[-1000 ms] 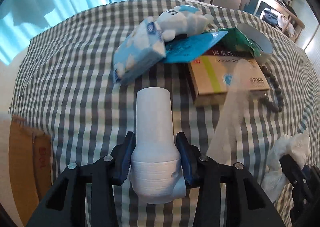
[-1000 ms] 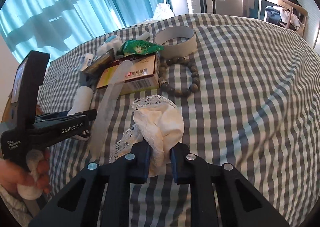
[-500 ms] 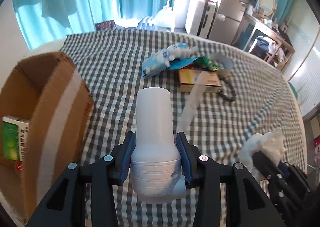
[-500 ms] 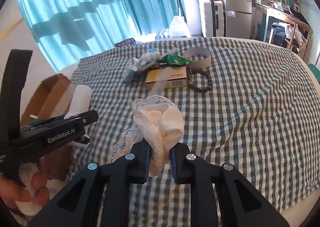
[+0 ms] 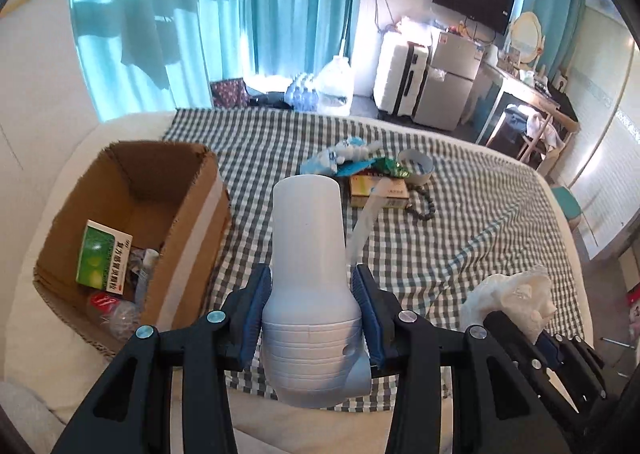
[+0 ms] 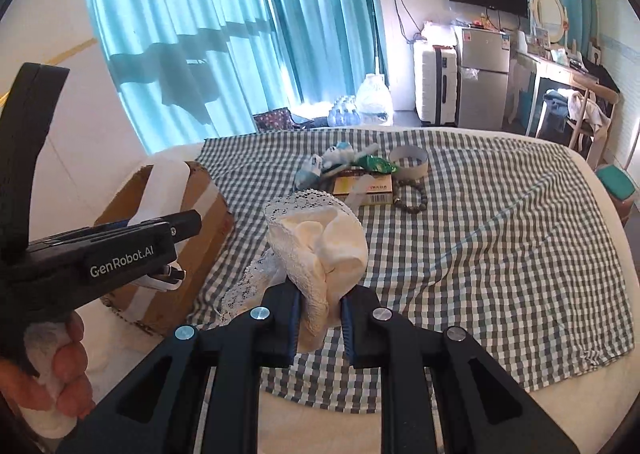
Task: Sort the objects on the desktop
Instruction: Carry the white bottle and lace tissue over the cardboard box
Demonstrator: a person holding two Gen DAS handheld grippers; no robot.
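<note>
A grey-and-white checked cloth (image 5: 460,214) spreads ahead of both claws. Left of the left claw (image 5: 310,310) and below it sits an open brown cardboard box (image 5: 192,214), a green-and-white carton (image 5: 102,260) lying inside. The left claw is clamped on a white plastic bottle (image 5: 308,254), its blue pads pressing the bottle's shoulder. The right claw (image 6: 320,318) is pinched on a bunched cream cloth with a lace edge (image 6: 320,238). Far ahead of both claws lies a small heap: a yellow flat carton (image 6: 362,184), a white tape ring (image 6: 408,160), a dark bead bracelet (image 6: 412,194).
</note>
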